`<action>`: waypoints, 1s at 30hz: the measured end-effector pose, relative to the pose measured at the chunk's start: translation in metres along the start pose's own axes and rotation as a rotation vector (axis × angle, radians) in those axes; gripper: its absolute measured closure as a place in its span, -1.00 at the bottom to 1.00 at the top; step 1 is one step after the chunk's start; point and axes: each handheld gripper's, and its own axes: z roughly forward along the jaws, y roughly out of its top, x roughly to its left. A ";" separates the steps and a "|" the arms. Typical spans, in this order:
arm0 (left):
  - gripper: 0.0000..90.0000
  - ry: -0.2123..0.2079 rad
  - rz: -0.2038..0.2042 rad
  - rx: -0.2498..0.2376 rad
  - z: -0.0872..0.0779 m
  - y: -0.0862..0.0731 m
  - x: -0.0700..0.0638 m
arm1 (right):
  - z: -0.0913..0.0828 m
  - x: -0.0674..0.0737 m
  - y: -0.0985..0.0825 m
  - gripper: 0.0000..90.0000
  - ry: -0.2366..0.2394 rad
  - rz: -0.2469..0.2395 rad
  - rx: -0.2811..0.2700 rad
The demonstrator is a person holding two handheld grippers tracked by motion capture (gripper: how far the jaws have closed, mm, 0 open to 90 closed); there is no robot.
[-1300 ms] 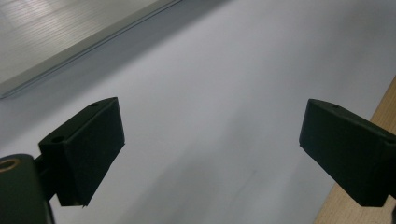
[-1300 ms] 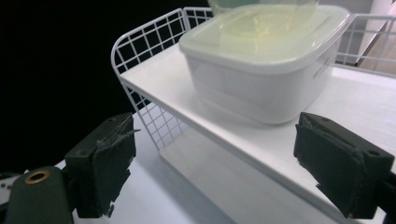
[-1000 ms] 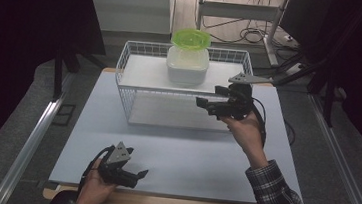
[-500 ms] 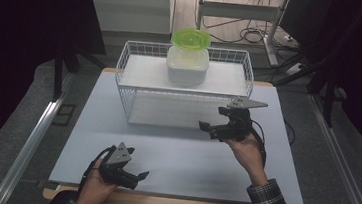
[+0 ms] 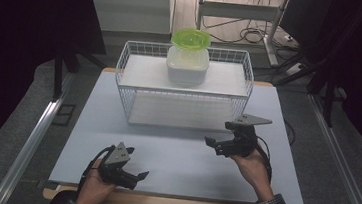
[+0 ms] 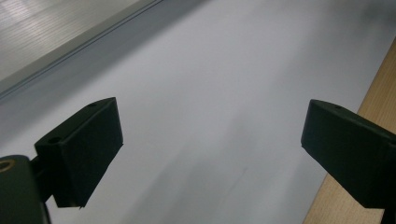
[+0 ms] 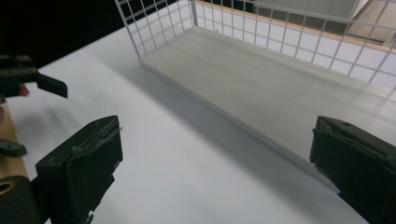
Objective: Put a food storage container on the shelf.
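Note:
My left gripper [image 5: 138, 163] rests low over the pale blue mat [image 5: 179, 152] near the table's front edge. Its jaws stand wide apart with only bare mat between them [image 6: 210, 140], and they have just been opening. My right gripper [image 5: 212, 146] hovers right of centre, in front of the white wire basket [image 5: 125, 84]. It faces left, and its jaws [image 7: 215, 158] are open and hold nothing; they too have just been opening. A white container [image 5: 187, 65] with a green lid [image 5: 191, 37] stands in the back of the basket.
The basket floor [image 7: 261, 79] is a pale board behind a wire wall, just ahead of the right gripper. My left gripper [image 7: 28, 77] shows at the left of the right gripper view. A wooden table edge [image 6: 359, 107] runs beside the mat.
The right hand has come down and toward the near side, away from the basket's front right corner. The left hand has stayed where it was.

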 end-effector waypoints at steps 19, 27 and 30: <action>-0.91 -0.011 -0.005 -0.002 0.001 -0.001 0.001 | -0.008 0.006 -0.062 -0.97 -0.116 -0.059 0.076; -0.92 -0.007 0.001 0.003 0.003 -0.001 0.001 | -0.007 0.012 -0.076 -0.97 -0.123 -0.078 0.110; -0.92 -0.002 0.000 0.002 0.003 -0.002 0.001 | -0.007 0.014 -0.084 -0.97 -0.130 -0.090 0.135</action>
